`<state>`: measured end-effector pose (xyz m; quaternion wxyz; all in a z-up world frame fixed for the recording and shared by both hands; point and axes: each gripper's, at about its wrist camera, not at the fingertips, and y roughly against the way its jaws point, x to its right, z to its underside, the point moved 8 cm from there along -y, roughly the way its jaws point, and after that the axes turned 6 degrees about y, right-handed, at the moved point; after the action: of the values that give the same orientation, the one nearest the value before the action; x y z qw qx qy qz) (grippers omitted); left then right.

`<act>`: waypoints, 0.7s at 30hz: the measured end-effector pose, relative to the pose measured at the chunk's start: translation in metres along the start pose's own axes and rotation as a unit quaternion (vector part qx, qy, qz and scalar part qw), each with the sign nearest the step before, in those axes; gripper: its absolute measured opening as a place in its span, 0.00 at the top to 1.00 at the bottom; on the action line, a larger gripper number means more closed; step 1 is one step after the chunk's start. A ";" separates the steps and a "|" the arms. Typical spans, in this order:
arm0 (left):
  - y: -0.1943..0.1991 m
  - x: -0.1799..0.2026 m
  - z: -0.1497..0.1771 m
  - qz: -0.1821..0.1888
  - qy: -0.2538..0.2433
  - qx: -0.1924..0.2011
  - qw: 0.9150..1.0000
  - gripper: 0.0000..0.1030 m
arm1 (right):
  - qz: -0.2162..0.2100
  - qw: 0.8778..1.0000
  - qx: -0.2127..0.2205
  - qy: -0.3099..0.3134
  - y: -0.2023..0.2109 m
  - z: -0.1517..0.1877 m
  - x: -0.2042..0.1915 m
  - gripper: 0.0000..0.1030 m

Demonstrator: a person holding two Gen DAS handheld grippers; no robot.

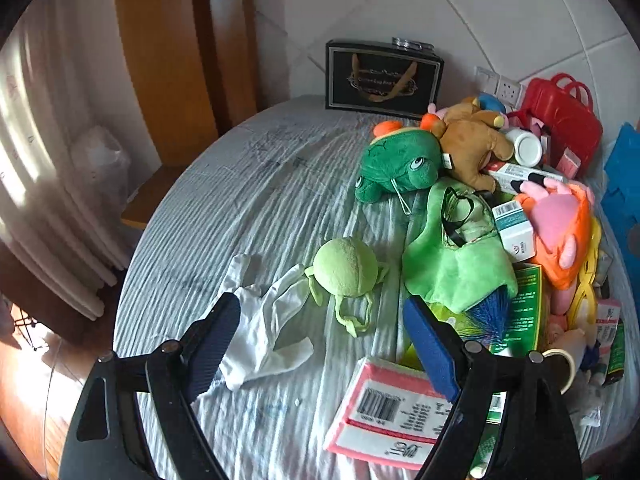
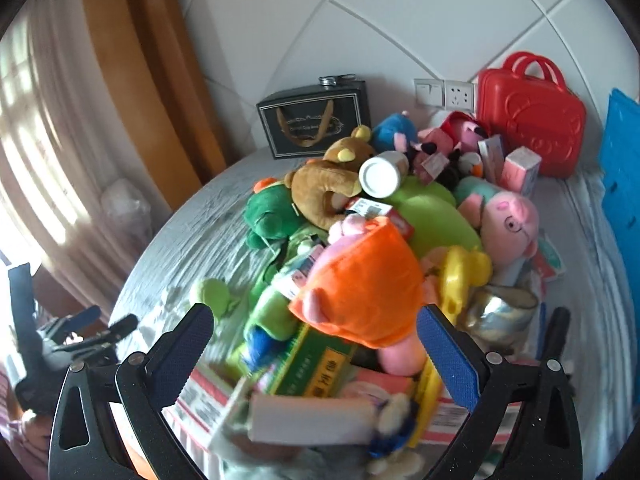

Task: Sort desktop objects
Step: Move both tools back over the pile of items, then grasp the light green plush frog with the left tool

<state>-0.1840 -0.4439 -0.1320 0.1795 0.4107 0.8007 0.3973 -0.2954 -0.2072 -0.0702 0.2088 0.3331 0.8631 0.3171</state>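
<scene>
A pile of toys and boxes lies on a grey striped cloth [image 1: 260, 208]. In the left wrist view my left gripper [image 1: 320, 332] is open above a white cloth [image 1: 264, 320] and a light green round plush [image 1: 346, 268]. A green frog plush [image 1: 396, 164], a brown bear [image 1: 472, 144] and a pink-white box [image 1: 384, 408] lie around. In the right wrist view my right gripper [image 2: 316, 336] is open, its fingers either side of an orange-and-pink plush [image 2: 360, 280] and a green box [image 2: 312, 368]. A pink pig plush [image 2: 508, 220] lies to the right.
A black gift box [image 1: 384, 76] and a red toy case [image 2: 528, 120] stand by the tiled wall. A blue panel [image 2: 620, 184] is at the right edge. A white bottle [image 2: 380, 176] lies on the pile. The left gripper shows at the left [image 2: 80, 332].
</scene>
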 end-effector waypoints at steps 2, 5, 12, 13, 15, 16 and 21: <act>-0.025 0.001 -0.003 0.020 -0.027 -0.024 0.999 0.24 | 0.040 0.999 -0.012 -0.009 -0.014 -0.001 -0.008 0.05; -0.058 0.005 -0.007 0.041 -0.055 -0.045 0.997 0.26 | 0.058 0.998 -0.028 -0.024 -0.027 0.002 -0.019 0.17; -0.115 0.014 -0.002 0.070 -0.084 -0.094 0.990 0.27 | 0.099 0.993 -0.059 -0.032 -0.056 0.007 -0.032 0.33; -0.122 0.015 0.000 0.073 -0.087 -0.102 0.988 0.27 | 0.104 0.992 -0.060 -0.034 -0.060 0.006 -0.032 0.33; -0.132 0.016 0.003 0.080 -0.092 -0.112 0.986 0.35 | 0.107 0.992 -0.062 -0.039 -0.068 0.005 -0.034 0.33; -0.137 0.018 0.005 0.091 -0.093 -0.121 0.984 0.41 | 0.109 0.991 -0.063 -0.042 -0.072 0.004 -0.033 0.33; -0.128 0.031 -0.007 0.097 -0.117 -0.098 0.983 0.46 | 0.120 0.990 -0.059 -0.055 -0.079 0.002 -0.030 0.34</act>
<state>-0.2728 -0.4664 -0.2266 0.2725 0.5104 0.6876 0.4387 -0.3086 -0.2725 -0.1214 0.2354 0.4381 0.7841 0.3712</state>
